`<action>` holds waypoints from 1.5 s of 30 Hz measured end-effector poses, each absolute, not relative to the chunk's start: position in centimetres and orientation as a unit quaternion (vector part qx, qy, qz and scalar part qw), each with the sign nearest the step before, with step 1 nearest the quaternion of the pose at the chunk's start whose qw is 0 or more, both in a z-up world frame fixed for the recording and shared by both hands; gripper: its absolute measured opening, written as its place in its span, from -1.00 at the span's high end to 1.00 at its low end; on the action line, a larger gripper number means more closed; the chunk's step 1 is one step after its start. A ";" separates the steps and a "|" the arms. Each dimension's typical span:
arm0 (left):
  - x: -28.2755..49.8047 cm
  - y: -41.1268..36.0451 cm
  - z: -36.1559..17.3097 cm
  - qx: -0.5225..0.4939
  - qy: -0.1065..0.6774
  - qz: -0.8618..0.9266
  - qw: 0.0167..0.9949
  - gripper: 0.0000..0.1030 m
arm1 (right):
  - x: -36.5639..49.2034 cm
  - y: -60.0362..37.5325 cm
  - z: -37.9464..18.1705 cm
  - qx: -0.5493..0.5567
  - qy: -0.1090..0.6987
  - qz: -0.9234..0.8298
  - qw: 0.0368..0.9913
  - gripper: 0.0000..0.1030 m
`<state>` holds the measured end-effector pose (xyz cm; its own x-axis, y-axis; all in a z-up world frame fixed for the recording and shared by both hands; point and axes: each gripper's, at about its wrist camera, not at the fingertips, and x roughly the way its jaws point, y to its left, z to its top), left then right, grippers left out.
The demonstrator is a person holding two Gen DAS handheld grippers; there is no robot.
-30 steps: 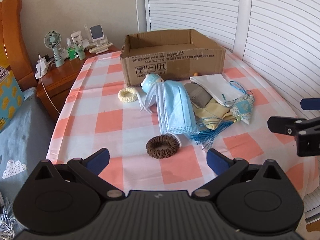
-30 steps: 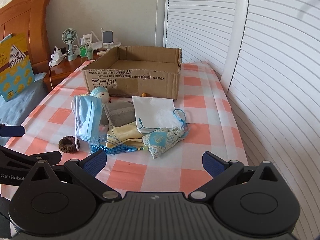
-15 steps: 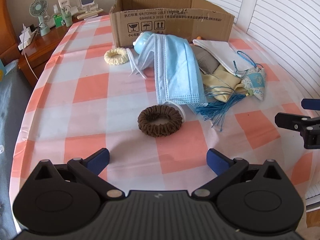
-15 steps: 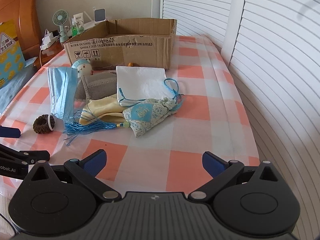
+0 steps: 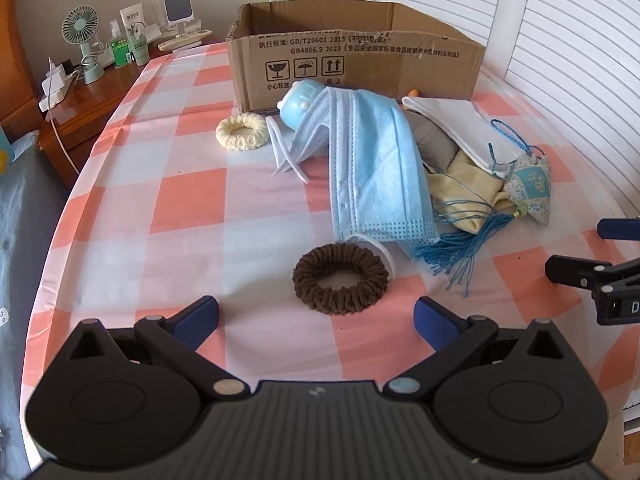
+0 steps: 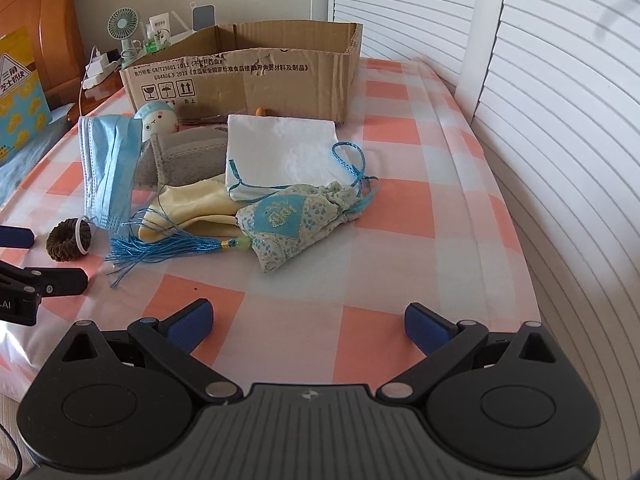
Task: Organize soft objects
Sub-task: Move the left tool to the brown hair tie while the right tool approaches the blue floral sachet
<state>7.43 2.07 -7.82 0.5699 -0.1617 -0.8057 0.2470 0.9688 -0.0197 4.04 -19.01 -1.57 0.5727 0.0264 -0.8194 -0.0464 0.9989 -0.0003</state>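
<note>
A pile of soft things lies on the checked cloth before an open cardboard box [image 5: 352, 60] [image 6: 248, 76]. A brown scrunchie [image 5: 340, 278] [image 6: 68, 240] lies nearest, just ahead of my open, empty left gripper [image 5: 316, 316]. Behind it are a blue face mask [image 5: 376, 172] [image 6: 106, 160], a small blue plush [image 5: 300, 104], a cream scrunchie [image 5: 241, 132], a white pouch [image 6: 280, 152], yellow and grey cloths, and a floral sachet [image 6: 292, 220] with a blue tassel [image 6: 160, 250]. My right gripper [image 6: 308, 324] is open and empty, a short way in front of the sachet.
A wooden nightstand [image 5: 92, 92] with a small fan [image 5: 82, 36], bottles and a charger stands at the back left. White louvred doors [image 6: 540, 120] run along the right side. The bed edge drops off at the left.
Both grippers have moved forward and lower toward the pile. The brown scrunchie and the sachet appear larger and closer. Nothing has been picked up.
</note>
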 end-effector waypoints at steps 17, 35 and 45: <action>7.8 1.3 -7.2 0.065 0.419 -0.160 0.891 -0.04 | 4.6 -19.1 -2.0 -0.020 0.448 0.023 0.893 -1.00; 5.2 3.9 -6.8 0.046 0.429 -0.140 0.891 0.14 | 5.8 -19.2 -1.7 -0.048 0.437 0.043 0.897 -1.00; 5.2 4.0 -6.7 0.044 0.430 -0.140 0.891 0.14 | 8.0 -18.0 -0.4 -0.067 0.378 0.096 0.918 -1.00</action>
<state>5.23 3.97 -6.71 0.5904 -0.2109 -0.7791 0.2872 0.9570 -0.0414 8.00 -17.99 -0.37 0.6956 0.1261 -0.7073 -0.2277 0.9724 -0.0506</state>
